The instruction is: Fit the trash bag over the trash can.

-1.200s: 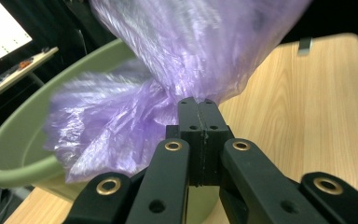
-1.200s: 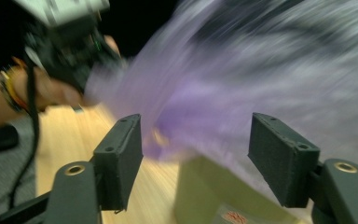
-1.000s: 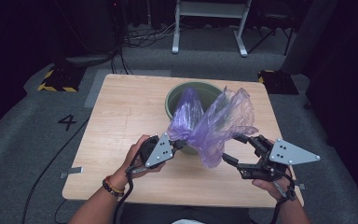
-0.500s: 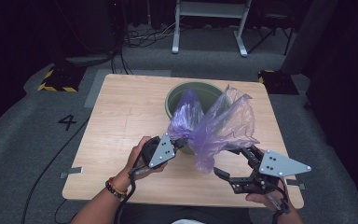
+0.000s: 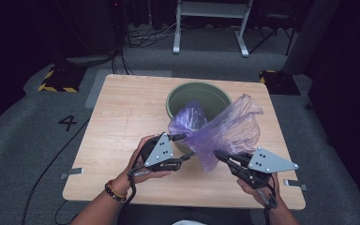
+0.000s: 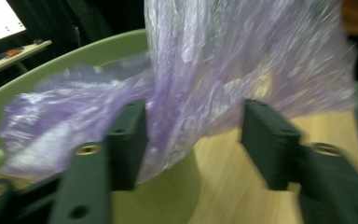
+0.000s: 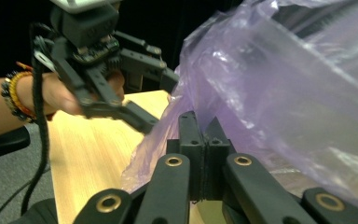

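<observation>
Just then the grip swapped hands: the left gripper (image 5: 183, 147) had been opening, its jaws spread around the thin crinkly purple plastic bag (image 5: 225, 131) without pinching it, while the right gripper (image 7: 204, 140) closed, clamping the bag's lower edge. The bag hung half over the round green plastic bin (image 5: 183, 96), likely being spread to line it.

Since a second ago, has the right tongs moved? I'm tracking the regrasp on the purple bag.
Yes. In the high view the right tongs has drawn back toward the table's near edge, away from the green bucket, its jaws closing on the purple bag.
</observation>
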Demonstrator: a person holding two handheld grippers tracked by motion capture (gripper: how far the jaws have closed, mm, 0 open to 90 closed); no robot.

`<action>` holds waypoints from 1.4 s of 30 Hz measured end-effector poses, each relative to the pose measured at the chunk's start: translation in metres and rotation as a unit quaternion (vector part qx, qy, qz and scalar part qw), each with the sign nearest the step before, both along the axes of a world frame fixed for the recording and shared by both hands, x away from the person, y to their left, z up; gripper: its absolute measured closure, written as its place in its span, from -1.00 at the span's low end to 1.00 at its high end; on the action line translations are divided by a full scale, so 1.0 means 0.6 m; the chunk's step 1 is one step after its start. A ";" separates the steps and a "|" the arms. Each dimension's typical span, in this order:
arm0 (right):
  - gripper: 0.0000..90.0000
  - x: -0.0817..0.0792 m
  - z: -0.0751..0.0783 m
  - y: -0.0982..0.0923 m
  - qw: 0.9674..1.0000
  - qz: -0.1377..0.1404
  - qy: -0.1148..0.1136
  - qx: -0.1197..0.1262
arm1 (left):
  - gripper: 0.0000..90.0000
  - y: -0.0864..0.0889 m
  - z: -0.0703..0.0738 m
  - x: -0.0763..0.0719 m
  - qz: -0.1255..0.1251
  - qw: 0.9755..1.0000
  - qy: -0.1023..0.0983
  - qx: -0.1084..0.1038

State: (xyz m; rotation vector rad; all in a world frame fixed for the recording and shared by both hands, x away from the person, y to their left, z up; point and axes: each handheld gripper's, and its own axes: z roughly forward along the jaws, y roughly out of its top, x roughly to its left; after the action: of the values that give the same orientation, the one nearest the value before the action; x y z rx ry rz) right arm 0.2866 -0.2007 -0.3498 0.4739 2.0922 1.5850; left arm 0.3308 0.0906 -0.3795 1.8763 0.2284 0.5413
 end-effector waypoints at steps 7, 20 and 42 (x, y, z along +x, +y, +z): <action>1.00 0.004 -0.003 0.007 0.999 -0.010 -0.017 -0.025 | -0.49 -0.009 0.039 -0.025 -0.022 0.999 0.018 -0.031; 1.00 0.006 -0.009 0.001 0.998 -0.008 -0.051 -0.035 | 0.87 -0.046 0.053 0.002 -0.019 0.999 0.007 0.030; 1.00 0.039 -0.040 -0.059 0.997 -0.072 -0.015 -0.018 | 0.99 0.074 -0.011 -0.009 0.046 0.999 0.003 -0.027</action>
State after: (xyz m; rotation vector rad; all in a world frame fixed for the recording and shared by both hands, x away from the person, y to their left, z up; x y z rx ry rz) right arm 0.3099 -0.2360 -0.3737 0.5712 2.0132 1.4617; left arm 0.3256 0.1350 -0.3861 1.8216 0.3314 0.5863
